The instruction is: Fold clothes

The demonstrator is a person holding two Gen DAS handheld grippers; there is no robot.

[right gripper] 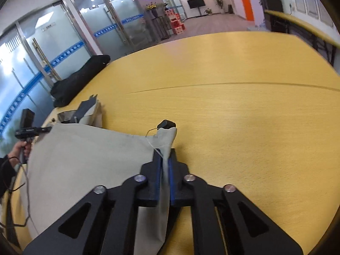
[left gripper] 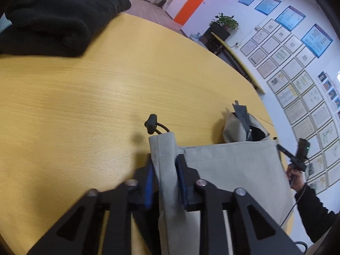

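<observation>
**Grey garment stretched between both grippers**

The pale grey garment (left gripper: pixel 231 165) has dark cord toggles (left gripper: pixel 151 123) at its corners. It hangs taut above the near yellow table (left gripper: pixel 85 97), long axis left to right. The left gripper (left gripper: pixel 164 167) and the right gripper (right gripper: pixel 165 161) each pinch a corner.

- A big yellow wooden table (left gripper: pixel 85 89).
- A potted green plant (left gripper: pixel 226 21) by the wall.
- An orange door (left gripper: pixel 193 0).
- Blue posters (left gripper: pixel 267 5) on the wall.
- Glass doors (right gripper: pixel 63 42).
- A black TV (right gripper: pixel 196 2).
</observation>
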